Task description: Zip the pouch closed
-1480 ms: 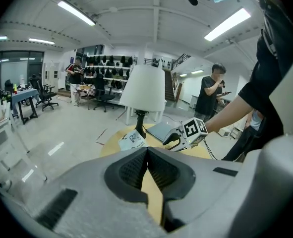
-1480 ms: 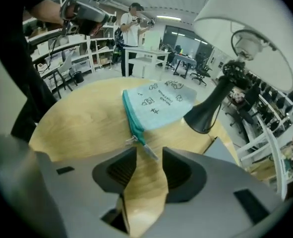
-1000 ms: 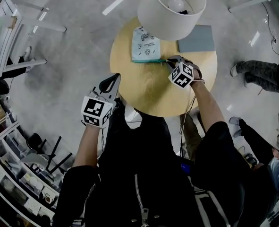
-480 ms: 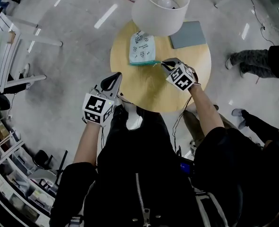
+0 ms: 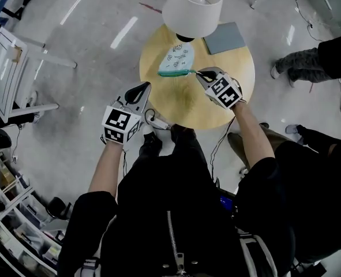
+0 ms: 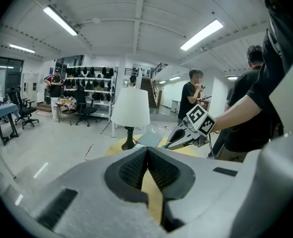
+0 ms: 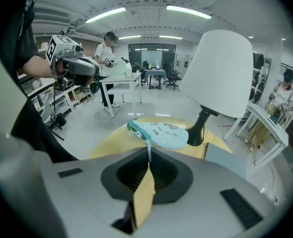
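Note:
A pale teal pouch [image 5: 177, 60] printed with doodles lies on the round wooden table [image 5: 184, 104], just in front of the lamp. My right gripper [image 5: 198, 73] is shut on the thin zip pull [image 7: 148, 150] at the pouch's [image 7: 158, 132] near end. That end hangs lifted from the pull. My left gripper [image 5: 142, 86] is shut with nothing in it and hovers at the table's left edge, apart from the pouch. In the left gripper view its pads [image 6: 147, 151] meet, and the right gripper [image 6: 183, 137] shows beyond them.
A lamp with a white shade [image 5: 192, 7] stands at the table's far side, with its dark base [image 7: 196, 133] right behind the pouch. A grey pad [image 5: 226, 37] lies at the far right. People stand at the right [image 5: 308, 68], and white furniture [image 5: 8, 56] stands at the left.
Both grippers have risen, the right one more. The right gripper has drawn the pouch's zip end up, so the pouch no longer lies flat.

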Tool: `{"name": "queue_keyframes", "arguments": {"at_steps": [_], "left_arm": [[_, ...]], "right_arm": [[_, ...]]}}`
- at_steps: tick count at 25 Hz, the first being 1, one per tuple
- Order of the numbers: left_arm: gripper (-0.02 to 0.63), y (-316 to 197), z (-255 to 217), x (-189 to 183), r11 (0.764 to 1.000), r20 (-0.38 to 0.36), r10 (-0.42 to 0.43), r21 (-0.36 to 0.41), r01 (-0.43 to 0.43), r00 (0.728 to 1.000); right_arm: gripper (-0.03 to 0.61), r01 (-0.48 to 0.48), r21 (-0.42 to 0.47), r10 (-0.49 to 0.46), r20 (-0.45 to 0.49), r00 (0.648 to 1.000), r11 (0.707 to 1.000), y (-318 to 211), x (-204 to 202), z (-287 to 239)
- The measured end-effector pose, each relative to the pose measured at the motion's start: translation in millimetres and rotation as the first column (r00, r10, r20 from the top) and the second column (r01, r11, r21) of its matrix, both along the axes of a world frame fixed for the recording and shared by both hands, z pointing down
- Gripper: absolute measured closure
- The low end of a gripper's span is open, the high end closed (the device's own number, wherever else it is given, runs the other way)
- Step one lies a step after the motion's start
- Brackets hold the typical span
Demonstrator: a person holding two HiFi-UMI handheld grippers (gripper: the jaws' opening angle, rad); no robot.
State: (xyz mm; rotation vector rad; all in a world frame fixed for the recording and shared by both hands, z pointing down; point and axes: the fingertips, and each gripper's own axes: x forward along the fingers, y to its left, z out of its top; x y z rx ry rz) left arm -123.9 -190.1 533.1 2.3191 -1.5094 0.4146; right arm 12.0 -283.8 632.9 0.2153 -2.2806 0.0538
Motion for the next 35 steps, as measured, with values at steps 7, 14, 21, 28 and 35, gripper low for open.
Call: {"name": "queue_keyframes", "arguments": {"at_steps": [7, 14, 21, 28, 35], "left_arm": [[0.606, 11, -18, 4, 0.997, 0.011, 0.064, 0.041, -0.065, 0.998], [0.606, 24, -32, 19, 0.985, 0.022, 0.155, 0.076, -0.156, 0.988], [0.606, 35, -46, 44, 0.964, 0.012, 0.247, 0.102, -0.247, 0.969], [0.537, 44, -55, 82, 0.941, -0.069, 0.330, 0.099, -0.323, 0.941], [0.457, 51, -56, 110, 0.920, -0.169, 0.392, 0.072, -0.386, 0.904]], "right_arm": [[0.566, -0.054, 0.003, 0.054, 0.036, 0.998, 0.999, 30, 2, -35], [0.566, -0.135, 0.008, 0.134, 0.080, 0.988, 0.991, 58, 11, -67], [0.566, -0.193, 0.035, 0.188, 0.118, 0.975, 0.981, 89, 23, -96], [0.565, -0.250, 0.032, 0.241, 0.183, 0.953, 0.968, 112, 32, -128], [0.565, -0.255, 0.063, 0.239, 0.191, 0.952, 0.965, 132, 34, -142]]}}
